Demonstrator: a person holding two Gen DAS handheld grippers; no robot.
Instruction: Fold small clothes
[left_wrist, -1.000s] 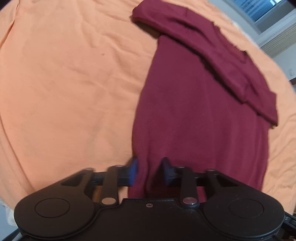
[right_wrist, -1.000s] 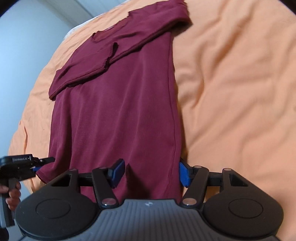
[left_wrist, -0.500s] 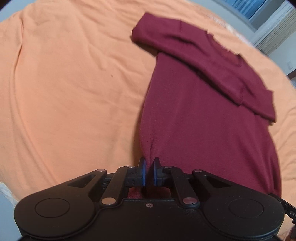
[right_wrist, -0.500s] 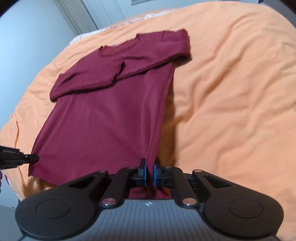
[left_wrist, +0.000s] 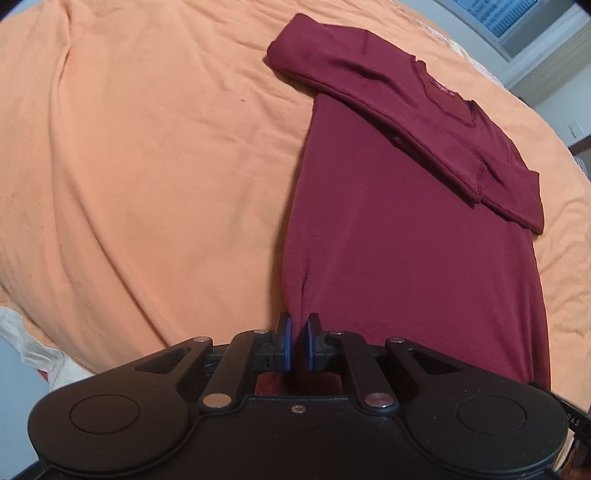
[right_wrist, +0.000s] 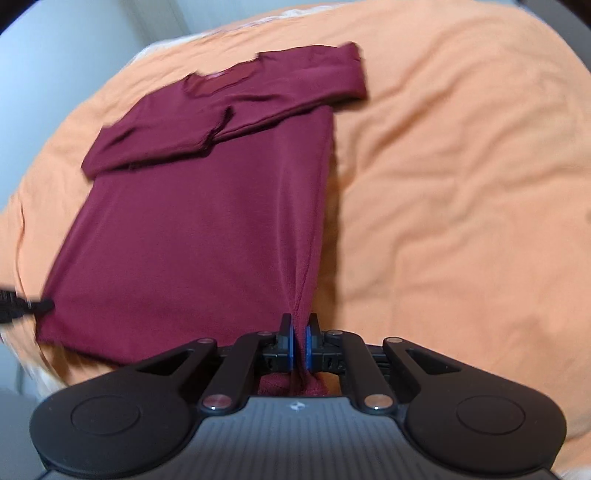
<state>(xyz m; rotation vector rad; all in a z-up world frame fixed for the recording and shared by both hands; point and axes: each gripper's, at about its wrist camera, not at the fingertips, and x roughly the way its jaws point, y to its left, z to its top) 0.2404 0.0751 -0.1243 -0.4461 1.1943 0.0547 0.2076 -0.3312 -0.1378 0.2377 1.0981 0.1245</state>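
Bed (left_wrist: 129, 166), largest item: covered by an orange sheet (right_wrist: 461, 184), rumpled into soft creases, filling most of both wrist views. A strip of white bedding (left_wrist: 22, 339) shows under the sheet's near-left edge in the left wrist view.

Window (left_wrist: 506, 14): upper right corner of the left wrist view, bright blue-white pane with pale frame. A pale wall (right_wrist: 74, 40) lies beyond the bed in the right wrist view.

Maroon shirt (left_wrist: 406, 240): long-sleeved, laid flat on the sheet, neckline at the far end, hem toward the cameras. Both sleeves (right_wrist: 221, 107) are folded across the chest, lying in a band over the upper body of the garment, their cuffs meeting near the middle. The lower body is smooth apart from taut creases running up from each pinched hem corner. The right wrist view is slightly blurred.

Left gripper (left_wrist: 297, 341): black body with blue pads, jaws closed tight on the hem corner at the shirt's left side; fabric gathers into a narrow ridge between the pads. Its tip also appears as a dark blurred shape (right_wrist: 26, 308) at the left edge of the right wrist view, at the opposite hem corner.

Right gripper (right_wrist: 300, 341): same build, jaws clamped on the hem corner at the shirt's right side; a fold of maroon cloth hangs below the pads, and the side edge is drawn up from the sheet.
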